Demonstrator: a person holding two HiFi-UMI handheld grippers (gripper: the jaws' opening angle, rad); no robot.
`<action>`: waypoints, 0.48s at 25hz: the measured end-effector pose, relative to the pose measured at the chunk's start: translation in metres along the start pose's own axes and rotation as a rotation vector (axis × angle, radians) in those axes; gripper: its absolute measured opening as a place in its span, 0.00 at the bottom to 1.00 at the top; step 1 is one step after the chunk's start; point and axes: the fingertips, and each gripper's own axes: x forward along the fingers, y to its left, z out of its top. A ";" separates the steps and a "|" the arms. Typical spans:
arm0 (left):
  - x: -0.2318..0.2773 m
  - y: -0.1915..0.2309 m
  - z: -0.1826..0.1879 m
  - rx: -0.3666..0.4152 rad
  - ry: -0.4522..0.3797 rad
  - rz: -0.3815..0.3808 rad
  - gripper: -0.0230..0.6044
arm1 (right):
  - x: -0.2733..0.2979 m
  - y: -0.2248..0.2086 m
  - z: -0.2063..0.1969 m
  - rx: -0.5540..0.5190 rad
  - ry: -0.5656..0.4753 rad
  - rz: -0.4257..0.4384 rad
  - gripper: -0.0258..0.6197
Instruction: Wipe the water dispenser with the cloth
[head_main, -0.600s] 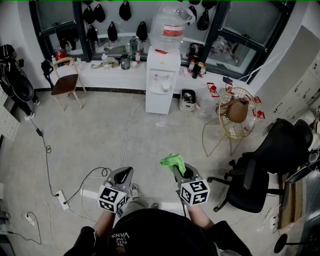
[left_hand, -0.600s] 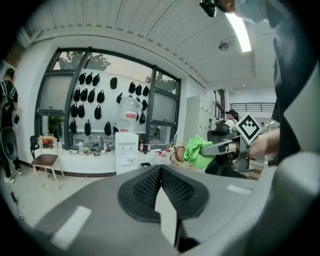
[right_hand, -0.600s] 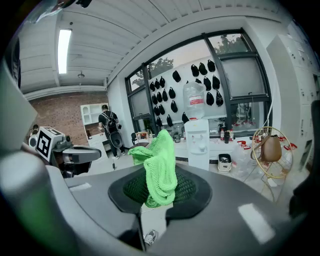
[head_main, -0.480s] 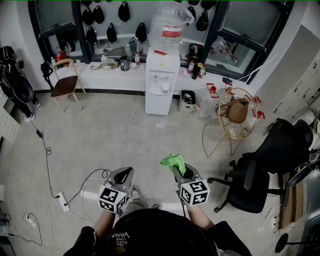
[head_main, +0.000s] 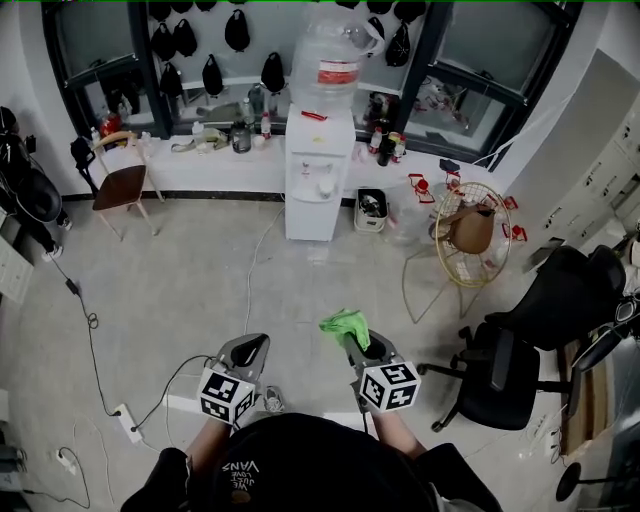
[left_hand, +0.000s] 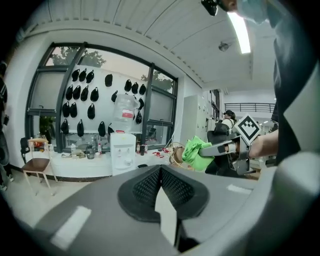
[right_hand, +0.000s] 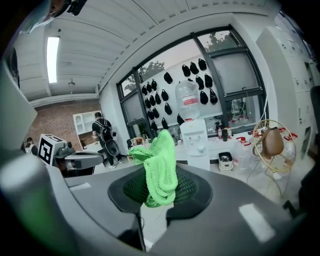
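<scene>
The white water dispenser (head_main: 317, 172) with a big clear bottle on top stands against the window ledge far ahead; it also shows as the dispenser (left_hand: 123, 152) and the dispenser (right_hand: 195, 141) in the gripper views. A green cloth (head_main: 345, 324) sticks out of my right gripper (head_main: 356, 341), which is shut on it; the cloth (right_hand: 159, 167) hangs between its pads. My left gripper (head_main: 248, 351) is shut and holds nothing. Both grippers hover low near the person's body, well short of the dispenser.
A wooden chair (head_main: 122, 176) stands at the left. Right of the dispenser are a bin (head_main: 371, 206) and a gold wire chair (head_main: 463, 240). A black office chair (head_main: 510, 350) is close on the right. Cables and a power strip (head_main: 126, 421) lie on the floor.
The view has moved forward a little: the dispenser and floor objects sit slightly lower and closer. Both grippers keep their pose, the cloth still held.
</scene>
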 end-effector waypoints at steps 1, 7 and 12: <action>0.005 0.005 0.001 0.004 0.002 -0.011 0.04 | 0.006 -0.001 0.002 0.007 -0.004 -0.005 0.18; 0.037 0.041 0.013 0.045 0.007 -0.070 0.04 | 0.046 -0.010 0.015 0.051 -0.035 -0.050 0.18; 0.048 0.077 0.027 0.055 0.031 -0.113 0.04 | 0.077 -0.004 0.026 0.088 -0.039 -0.083 0.18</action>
